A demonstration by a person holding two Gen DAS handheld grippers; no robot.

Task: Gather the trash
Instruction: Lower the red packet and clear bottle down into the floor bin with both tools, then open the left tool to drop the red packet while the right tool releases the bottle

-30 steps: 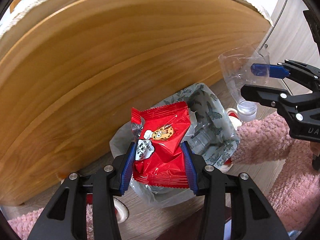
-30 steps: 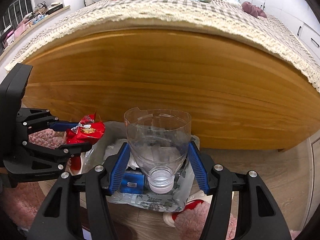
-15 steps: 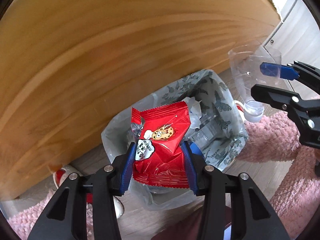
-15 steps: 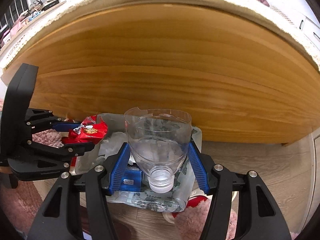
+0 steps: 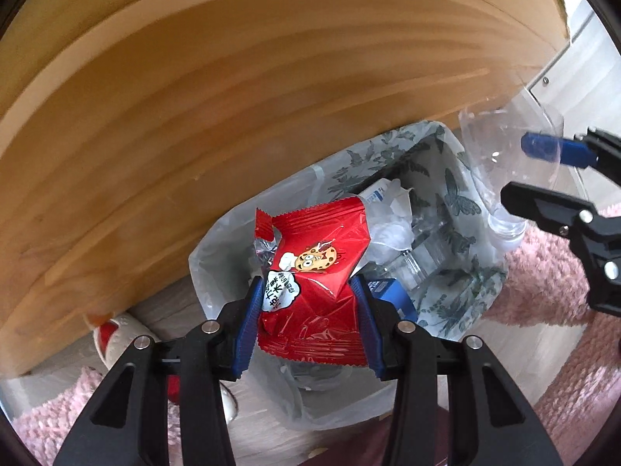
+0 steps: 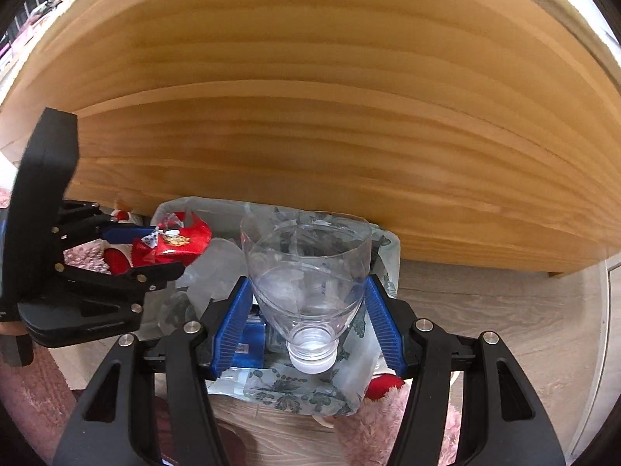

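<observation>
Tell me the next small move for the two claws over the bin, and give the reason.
Probably open both and let the trash drop. The left claw grips the red cookie wrapper above the mouth of the lined bin, and the right claw grips the cut clear bottle top, neck down, over the same bin. If the bottle top looks near the rim, nudge it inward first.

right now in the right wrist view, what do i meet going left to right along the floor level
left tongs shut on the red snack wrapper → cut clear bottle top shut in the right tongs, over the lined trash bin → bare wood floor
</observation>
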